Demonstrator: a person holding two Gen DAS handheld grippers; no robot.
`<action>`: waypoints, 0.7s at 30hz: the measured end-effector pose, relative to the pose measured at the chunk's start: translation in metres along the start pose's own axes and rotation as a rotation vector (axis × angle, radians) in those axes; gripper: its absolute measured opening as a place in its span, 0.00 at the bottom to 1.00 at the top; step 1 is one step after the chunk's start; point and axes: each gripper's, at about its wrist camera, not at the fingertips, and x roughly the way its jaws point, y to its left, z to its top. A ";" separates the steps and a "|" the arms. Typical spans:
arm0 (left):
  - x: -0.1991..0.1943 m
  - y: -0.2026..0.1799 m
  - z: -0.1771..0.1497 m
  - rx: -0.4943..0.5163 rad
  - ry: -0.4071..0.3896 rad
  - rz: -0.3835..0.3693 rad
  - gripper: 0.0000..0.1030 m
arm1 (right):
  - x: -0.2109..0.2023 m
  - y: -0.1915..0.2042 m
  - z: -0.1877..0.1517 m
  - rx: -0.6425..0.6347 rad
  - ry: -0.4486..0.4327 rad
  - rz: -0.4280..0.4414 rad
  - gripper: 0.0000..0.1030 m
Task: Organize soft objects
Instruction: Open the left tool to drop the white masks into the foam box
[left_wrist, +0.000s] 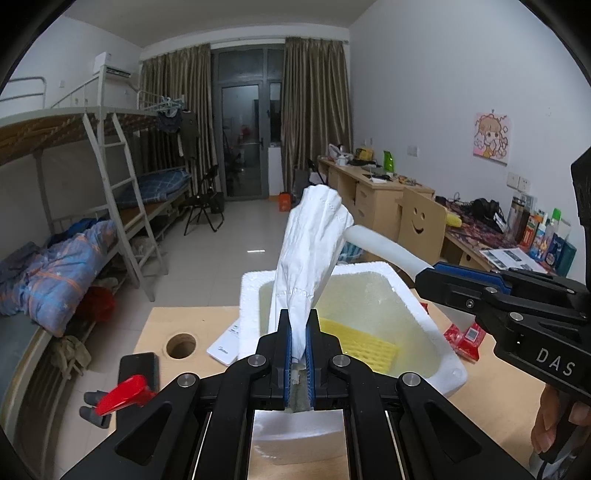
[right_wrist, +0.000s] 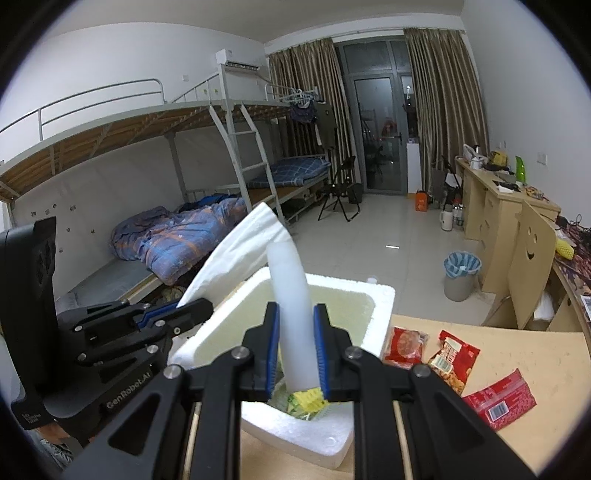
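My left gripper (left_wrist: 298, 343) is shut on a white cloth (left_wrist: 310, 254) and holds it upright over a white foam box (left_wrist: 417, 314). My right gripper (right_wrist: 295, 350) is shut on a white foam strip (right_wrist: 291, 302), held over the same box (right_wrist: 373, 317). The right gripper also shows in the left wrist view (left_wrist: 428, 275) with the strip (left_wrist: 384, 249) sticking out toward the cloth. The left gripper shows in the right wrist view (right_wrist: 195, 306) with the cloth (right_wrist: 236, 251). A yellow sponge (left_wrist: 364, 345) lies inside the box; it also shows in the right wrist view (right_wrist: 308, 398).
The box stands on a wooden table (left_wrist: 192, 321) with a round hole (left_wrist: 181, 345), a phone (left_wrist: 138, 369), a white remote (left_wrist: 225, 345) and a red clamp (left_wrist: 122, 397). Red snack packets (right_wrist: 450, 354) lie to the box's right. Bunk beds and desks line the room.
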 end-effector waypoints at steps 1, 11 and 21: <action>0.002 0.001 -0.001 -0.003 0.004 -0.002 0.06 | 0.000 -0.002 0.000 0.004 0.001 -0.005 0.21; 0.023 0.000 -0.007 0.013 0.052 -0.040 0.06 | -0.007 -0.011 0.008 0.016 -0.014 -0.035 0.21; 0.034 -0.007 -0.012 0.040 0.084 -0.052 0.14 | -0.006 -0.014 0.011 0.017 -0.016 -0.040 0.21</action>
